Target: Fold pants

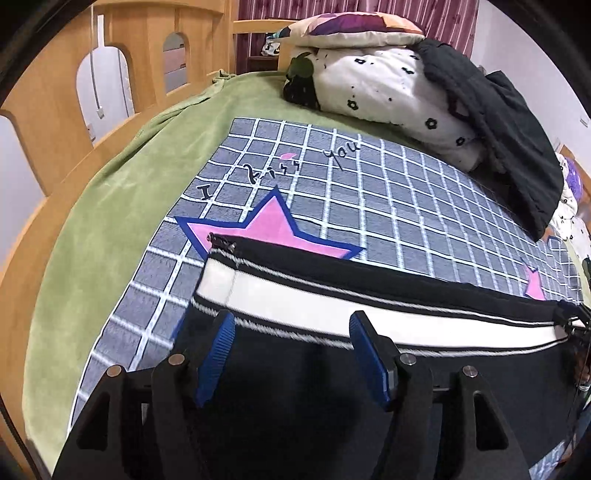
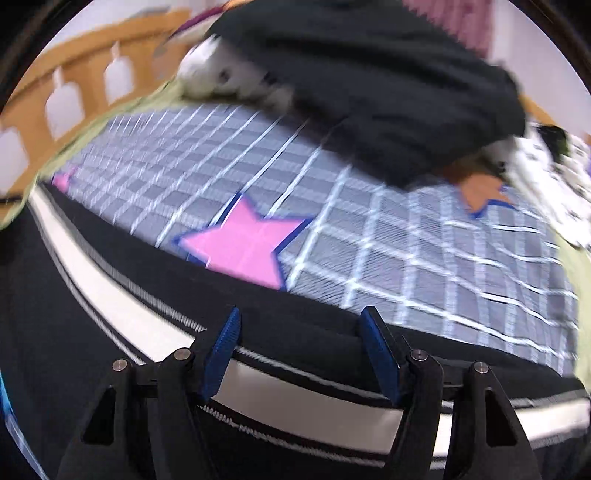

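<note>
Black pants with a broad white side stripe (image 1: 332, 306) lie flat on a grey checked blanket (image 1: 388, 192) with pink stars. A zipped hem end (image 1: 221, 242) rests on one star. My left gripper (image 1: 291, 325) hovers over the black cloth just short of the stripe, jaws wide apart, with nothing between the blue pads (image 1: 218, 354). The right wrist view is blurred. It shows the same pants (image 2: 110, 295) running from left to lower right. My right gripper (image 2: 301, 317) stands open above the stripe, and its pads (image 2: 221, 354) grip nothing.
A white quilt with black flowers (image 1: 388, 92), a pillow (image 1: 354, 26) and a dark garment (image 1: 509, 129) are piled at the far side of the bed. A green sheet (image 1: 110, 177) lies under the blanket. A wooden bed rail (image 1: 48, 122) runs along the left.
</note>
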`<move>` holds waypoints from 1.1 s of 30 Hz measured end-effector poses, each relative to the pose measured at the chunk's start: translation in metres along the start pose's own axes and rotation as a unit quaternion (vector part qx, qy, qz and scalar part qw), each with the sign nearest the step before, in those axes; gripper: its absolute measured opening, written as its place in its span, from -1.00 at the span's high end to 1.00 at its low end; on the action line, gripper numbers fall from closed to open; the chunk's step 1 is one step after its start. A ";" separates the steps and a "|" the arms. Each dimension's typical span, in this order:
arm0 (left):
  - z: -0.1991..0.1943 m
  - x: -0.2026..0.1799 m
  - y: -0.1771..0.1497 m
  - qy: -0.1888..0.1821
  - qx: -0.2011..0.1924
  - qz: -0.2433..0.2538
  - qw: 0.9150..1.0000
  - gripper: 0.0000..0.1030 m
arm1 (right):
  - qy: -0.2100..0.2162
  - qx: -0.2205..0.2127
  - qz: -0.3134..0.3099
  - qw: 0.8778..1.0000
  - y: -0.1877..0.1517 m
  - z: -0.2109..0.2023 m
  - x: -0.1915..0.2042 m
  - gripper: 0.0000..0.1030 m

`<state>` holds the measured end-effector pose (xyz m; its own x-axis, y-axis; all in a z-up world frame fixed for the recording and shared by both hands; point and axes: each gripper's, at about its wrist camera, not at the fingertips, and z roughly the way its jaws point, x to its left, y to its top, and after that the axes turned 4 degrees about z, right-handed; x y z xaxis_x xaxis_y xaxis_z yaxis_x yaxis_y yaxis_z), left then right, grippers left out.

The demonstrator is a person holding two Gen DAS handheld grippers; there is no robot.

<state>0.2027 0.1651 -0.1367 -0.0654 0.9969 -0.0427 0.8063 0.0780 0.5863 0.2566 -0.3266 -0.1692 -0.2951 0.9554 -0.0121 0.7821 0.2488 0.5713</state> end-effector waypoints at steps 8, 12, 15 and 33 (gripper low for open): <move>0.052 0.028 0.026 0.061 0.014 -0.003 0.998 -0.22 | -0.047 0.002 -0.083 0.995 -0.006 0.008 0.026 0.88; 0.047 0.026 0.027 0.062 -0.003 0.013 0.998 0.55 | -0.056 -0.032 -0.066 0.996 -0.009 -0.009 0.027 0.95; 0.022 0.033 0.023 0.041 -0.049 -0.015 0.998 0.66 | -0.040 -0.077 -0.050 0.995 -0.007 -0.032 0.021 0.95; 0.024 0.023 0.015 0.096 -0.039 0.009 0.995 -0.12 | -0.060 -0.083 -0.025 0.994 -0.008 -0.027 -0.009 -0.16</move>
<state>0.2270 0.1894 -0.1482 -0.1682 0.9785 0.1191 0.7611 0.0521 0.6466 0.2382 -0.3418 -0.1518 -0.2565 0.9569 -0.1364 0.6643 0.2770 0.6943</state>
